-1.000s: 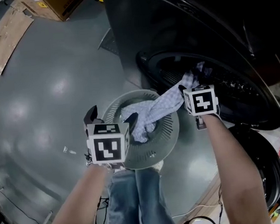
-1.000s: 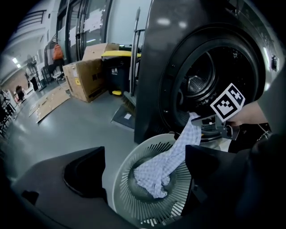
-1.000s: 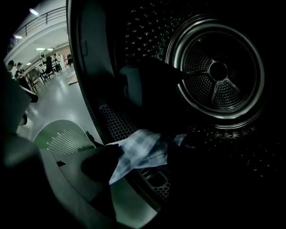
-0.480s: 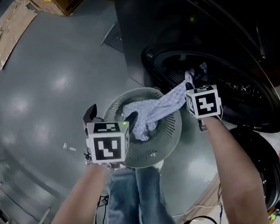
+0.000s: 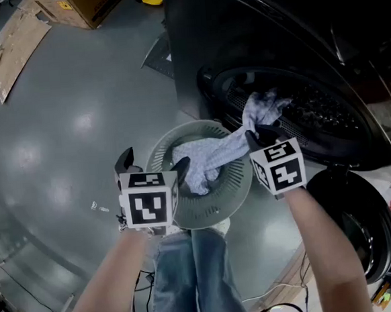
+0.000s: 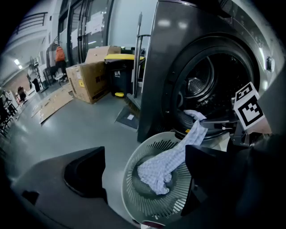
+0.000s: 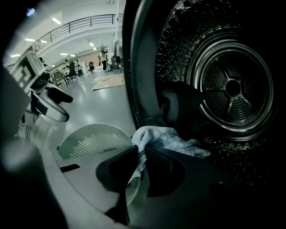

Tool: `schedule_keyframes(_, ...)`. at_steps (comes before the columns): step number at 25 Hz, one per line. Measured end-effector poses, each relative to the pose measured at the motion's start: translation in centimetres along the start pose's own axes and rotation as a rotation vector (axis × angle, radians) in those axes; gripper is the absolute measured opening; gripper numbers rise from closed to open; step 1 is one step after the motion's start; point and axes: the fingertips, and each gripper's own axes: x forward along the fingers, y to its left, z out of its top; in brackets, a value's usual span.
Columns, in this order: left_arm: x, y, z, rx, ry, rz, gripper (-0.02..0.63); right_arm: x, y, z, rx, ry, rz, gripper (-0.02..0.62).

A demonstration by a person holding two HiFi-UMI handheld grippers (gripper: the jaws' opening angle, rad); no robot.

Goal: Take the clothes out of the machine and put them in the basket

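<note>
A light checked cloth (image 5: 212, 159) runs from the round slatted basket (image 5: 237, 194) up to the mouth of the dark washing machine (image 5: 276, 65). My right gripper (image 5: 256, 135) is shut on its upper, bunched end, just in front of the drum opening (image 5: 314, 119). The right gripper view shows that gripper (image 7: 140, 156) with its jaws pinching the cloth (image 7: 165, 138), and a dark garment (image 7: 183, 107) lying in the drum behind. My left gripper (image 5: 153, 163) stands open at the basket's left rim. In the left gripper view that gripper (image 6: 145, 156) holds nothing, and the basket (image 6: 152, 203) lies below its jaws.
The machine's round door (image 5: 356, 227) hangs open at the lower right. Cardboard boxes (image 5: 79, 6) and flattened cardboard (image 5: 9, 52) lie far off on the grey floor. The person's legs in jeans (image 5: 191, 273) are right behind the basket.
My right gripper has drawn back from the drum mouth towards the basket, bringing the bunched end of the cloth out with it. The left gripper has barely shifted.
</note>
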Motion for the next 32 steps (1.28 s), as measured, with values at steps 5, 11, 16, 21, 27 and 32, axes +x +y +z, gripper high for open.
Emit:
schedule_keyframes(5,-1.4,-0.1,-0.8,0.011,0.005,0.000,0.563,-2.1,4.7,0.2,-0.027,-0.030,0.094,0.052)
schedule_keyframes(11,-3.0,0.0,-1.4,0.013,-0.003,-0.006,0.563,-4.3,9.4,1.3,0.033,-0.077,0.193,0.052)
schedule_keyframes(16,-4.2,0.6,-1.7,-0.001,-0.009,-0.004,0.563,-5.6,13.1,1.3,0.105,-0.084,0.271,0.052)
schedule_keyframes(21,-5.0,1.3,-2.1,-0.018,-0.014,0.003,0.563,-7.3,17.1,1.0,0.226,-0.092,0.349,0.052)
schedule_keyframes(27,-5.8,2.4,-1.8,-0.012,-0.029,0.003,0.563,-8.7,21.4,0.9,0.236,-0.076,0.434,0.052)
schedule_keyframes(32,-6.1,2.9,-1.8,-0.017,-0.031,0.003,0.563,-8.8,21.9,0.8,0.248,-0.043,0.442,0.054)
